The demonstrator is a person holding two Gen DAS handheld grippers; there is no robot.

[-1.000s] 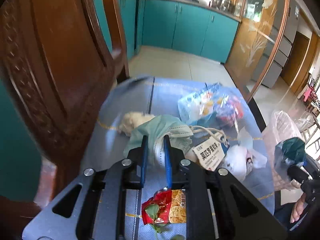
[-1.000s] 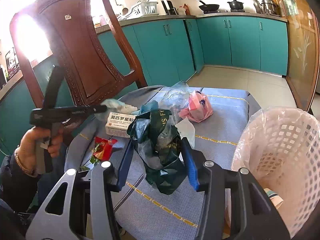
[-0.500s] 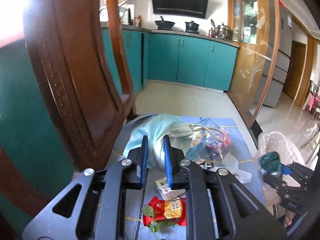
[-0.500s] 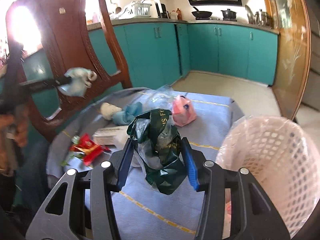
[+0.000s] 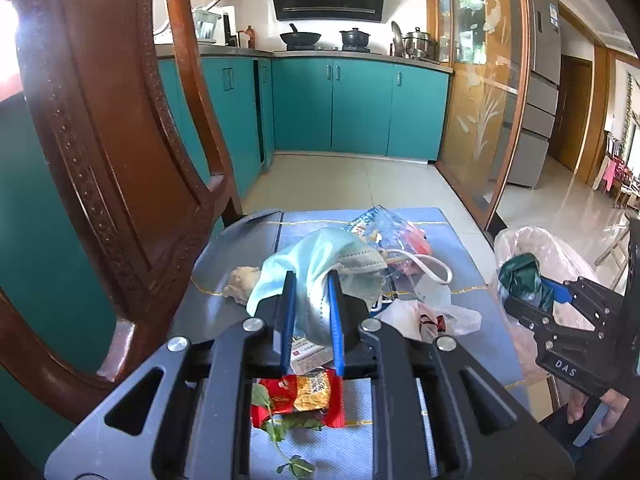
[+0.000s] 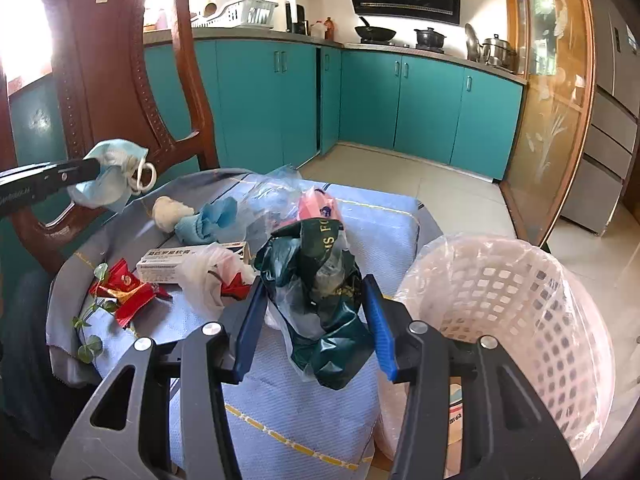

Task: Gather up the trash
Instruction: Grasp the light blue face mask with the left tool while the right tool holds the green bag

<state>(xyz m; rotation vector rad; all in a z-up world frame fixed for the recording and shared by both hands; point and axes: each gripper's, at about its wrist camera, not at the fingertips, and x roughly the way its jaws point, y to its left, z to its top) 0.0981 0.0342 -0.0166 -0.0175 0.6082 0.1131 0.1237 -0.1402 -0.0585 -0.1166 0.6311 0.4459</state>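
Note:
My left gripper (image 5: pixel 312 280) is shut on a light blue face mask (image 5: pixel 320 256) and holds it in the air above the blue cloth (image 5: pixel 460 248); the mask also shows in the right wrist view (image 6: pixel 108 176). My right gripper (image 6: pixel 316 288) is shut on a crumpled dark green bag (image 6: pixel 320 292), held just left of the white mesh bin (image 6: pixel 500 300). On the cloth lie a red snack wrapper (image 6: pixel 124 292), a white medicine box (image 6: pixel 180 260), a white plastic bag (image 6: pixel 208 276), a pink bag (image 6: pixel 316 208), a blue wad (image 6: pixel 208 220) and a cream tissue ball (image 6: pixel 168 210).
A carved wooden chair back (image 5: pixel 100 152) stands close on the left. The bin (image 5: pixel 536 248) is lined with clear plastic and sits off the cloth's right edge. Green leaf sprigs (image 6: pixel 90 332) lie by the front left corner. Teal kitchen cabinets (image 6: pixel 400 108) are beyond.
My left gripper has lifted the face mask up off the pile. My right gripper has carried the green bag right, closer to the bin.

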